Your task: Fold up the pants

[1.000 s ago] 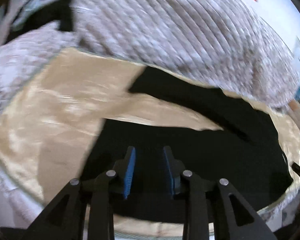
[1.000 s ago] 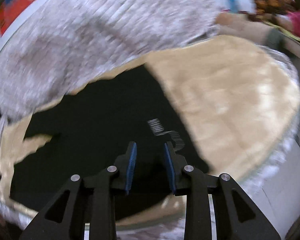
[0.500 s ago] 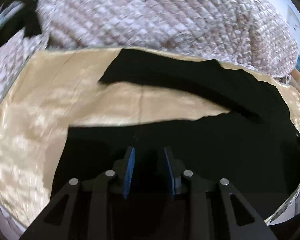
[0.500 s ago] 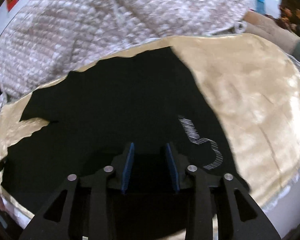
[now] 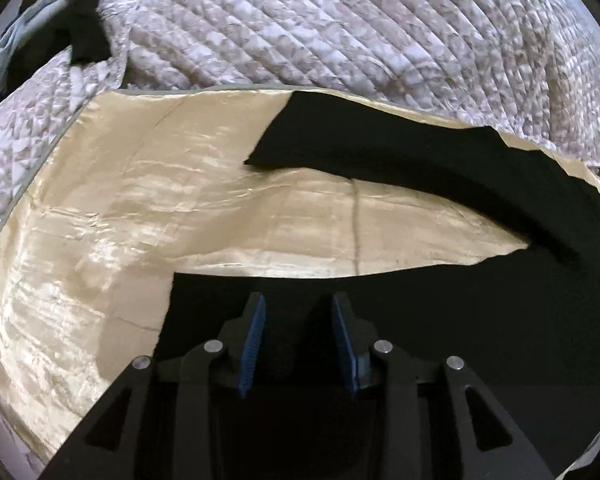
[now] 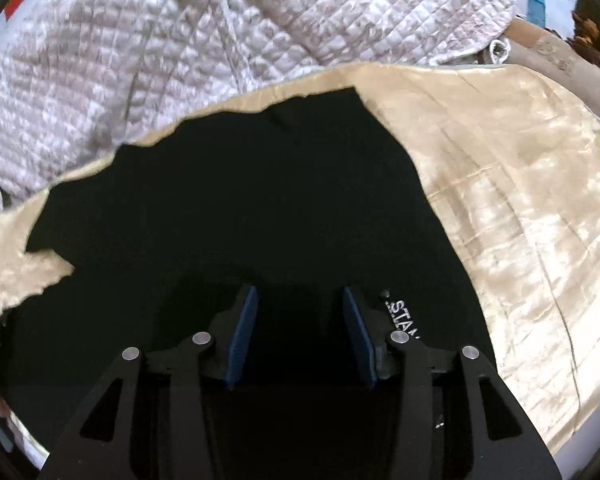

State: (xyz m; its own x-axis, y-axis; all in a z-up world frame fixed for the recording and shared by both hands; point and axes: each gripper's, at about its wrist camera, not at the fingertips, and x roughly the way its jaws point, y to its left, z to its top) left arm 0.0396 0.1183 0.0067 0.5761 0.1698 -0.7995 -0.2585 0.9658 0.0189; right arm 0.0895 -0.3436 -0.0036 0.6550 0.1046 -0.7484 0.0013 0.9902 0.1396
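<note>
Opening over the black pants (image 5: 440,320), the left gripper (image 5: 298,340) and right gripper (image 6: 296,336) both have blue pads parting, nothing visibly pinched. Best grip the near leg's edge evenly before lifting. The pants lie spread on a gold satin sheet (image 5: 120,200); the quilted blanket (image 5: 300,20) crowds the far leg.

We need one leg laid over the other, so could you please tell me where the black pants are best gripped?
Grip the black pants at the near leg's cuff, coming in from the bare gold bedspread. That edge lies flat and exposed there, so a finger could probably slide beneath it.
</note>
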